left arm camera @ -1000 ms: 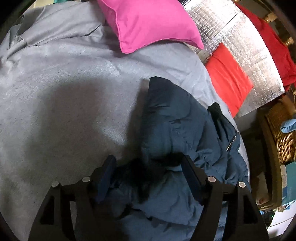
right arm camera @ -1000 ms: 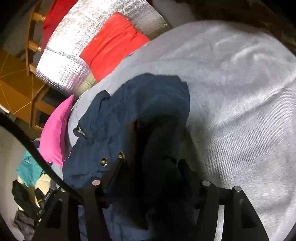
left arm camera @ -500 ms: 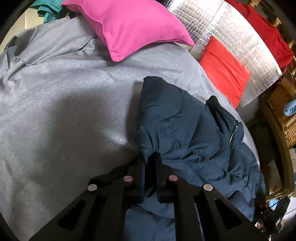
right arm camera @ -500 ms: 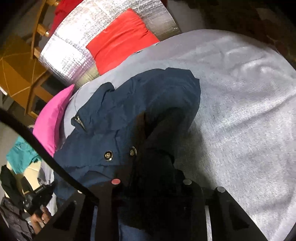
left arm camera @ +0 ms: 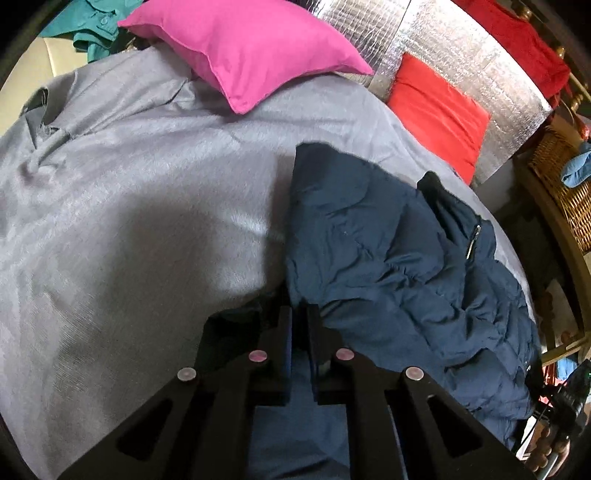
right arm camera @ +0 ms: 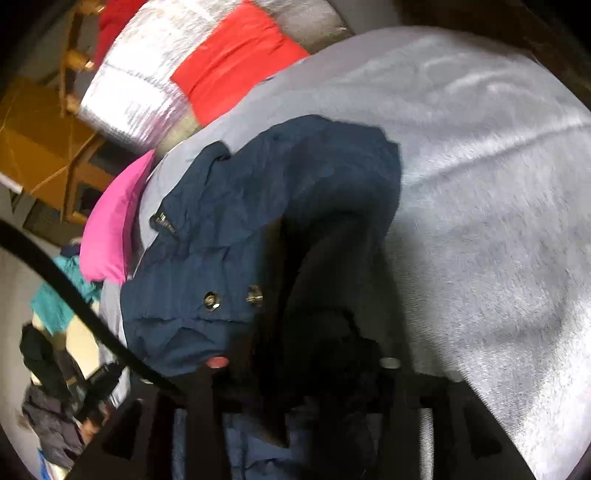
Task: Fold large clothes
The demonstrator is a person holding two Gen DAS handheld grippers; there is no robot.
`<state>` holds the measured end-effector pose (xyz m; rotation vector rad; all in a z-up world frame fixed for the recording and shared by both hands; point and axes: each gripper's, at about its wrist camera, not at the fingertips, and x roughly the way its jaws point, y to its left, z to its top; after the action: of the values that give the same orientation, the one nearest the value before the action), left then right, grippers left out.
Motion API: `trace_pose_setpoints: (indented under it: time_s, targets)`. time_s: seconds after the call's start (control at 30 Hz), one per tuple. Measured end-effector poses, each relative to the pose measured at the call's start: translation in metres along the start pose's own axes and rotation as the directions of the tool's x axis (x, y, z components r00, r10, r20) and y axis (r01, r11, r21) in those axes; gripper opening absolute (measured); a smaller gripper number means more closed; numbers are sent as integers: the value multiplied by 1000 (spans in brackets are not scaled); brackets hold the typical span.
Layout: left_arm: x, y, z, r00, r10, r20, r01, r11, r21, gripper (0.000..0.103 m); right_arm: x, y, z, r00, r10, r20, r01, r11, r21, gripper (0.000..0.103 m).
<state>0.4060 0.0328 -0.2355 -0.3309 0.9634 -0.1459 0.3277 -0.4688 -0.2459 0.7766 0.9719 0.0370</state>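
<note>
A dark navy padded jacket (left arm camera: 388,266) lies crumpled on a grey bedspread (left arm camera: 129,221). My left gripper (left arm camera: 300,314) is shut on the jacket's near edge, the cloth pinched between its black fingers. In the right wrist view the same jacket (right arm camera: 277,206) shows two metal snaps and a small label. My right gripper (right arm camera: 303,354) is shut on a dark fold of the jacket, which drapes over and hides its fingertips.
A pink pillow (left arm camera: 251,48) lies at the far side of the bed, a red pillow (left arm camera: 439,110) against a silver quilted board (left arm camera: 443,55). A wicker basket (left arm camera: 561,184) stands at right. Teal clothes (left arm camera: 96,22) lie beyond the bed.
Both grippers went from open around the jacket's edge to shut on it. Both have since lifted and drawn the cloth back, so the jacket's far edge sits farther away.
</note>
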Motion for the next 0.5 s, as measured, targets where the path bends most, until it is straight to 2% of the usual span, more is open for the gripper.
trace_pose_setpoints:
  time_s: [0.03, 0.07, 0.1, 0.13, 0.17, 0.23, 0.33, 0.37, 0.43, 0.47, 0.5]
  targets:
    - [-3, 0, 3, 1000, 2, 11, -2, 1000, 2, 11, -4, -4, 4, 1000, 14, 14, -15, 999, 28, 52]
    - [-5, -1, 6, 1000, 13, 28, -13, 1000, 6, 19, -8, -6, 4, 999, 24, 31, -26, 999, 44, 58]
    - [-7, -1, 8, 999, 20, 45, -21, 1000, 8, 33, -12, -8, 7, 998, 39, 55, -42, 997, 59, 62]
    - [-7, 0, 11, 997, 32, 67, -33, 999, 5, 55, -15, -11, 9, 995, 52, 81, -58, 996, 73, 69]
    - [-6, 1, 15, 996, 32, 86, -31, 999, -10, 75, -16, -12, 11, 994, 60, 91, -68, 994, 80, 71]
    - [1, 6, 20, 996, -26, 82, 30, 998, -53, 77, -10, -14, 13, 995, 68, 79, -76, 993, 94, 71]
    - [21, 11, 23, 992, -122, 9, 122, 984, -129, 76, 8, -12, 9, 996, 77, 46, -82, 991, 110, 69]
    - [28, 11, 22, 992, -127, -14, 124, 982, -140, 76, 12, -11, 9, 996, 77, 41, -81, 991, 104, 60]
    - [36, 7, 20, 995, -99, -19, 96, 988, -120, 70, 20, -3, 7, 997, 60, 43, -63, 995, 72, 53]
    - [38, 4, 20, 997, -71, -15, 69, 993, -91, 59, 21, 3, 7, 998, 35, 53, -37, 998, 43, 48]
    - [39, 2, 20, 998, -63, -18, 61, 995, -80, 52, 21, 9, 6, 998, 17, 65, -18, 1000, 19, 47]
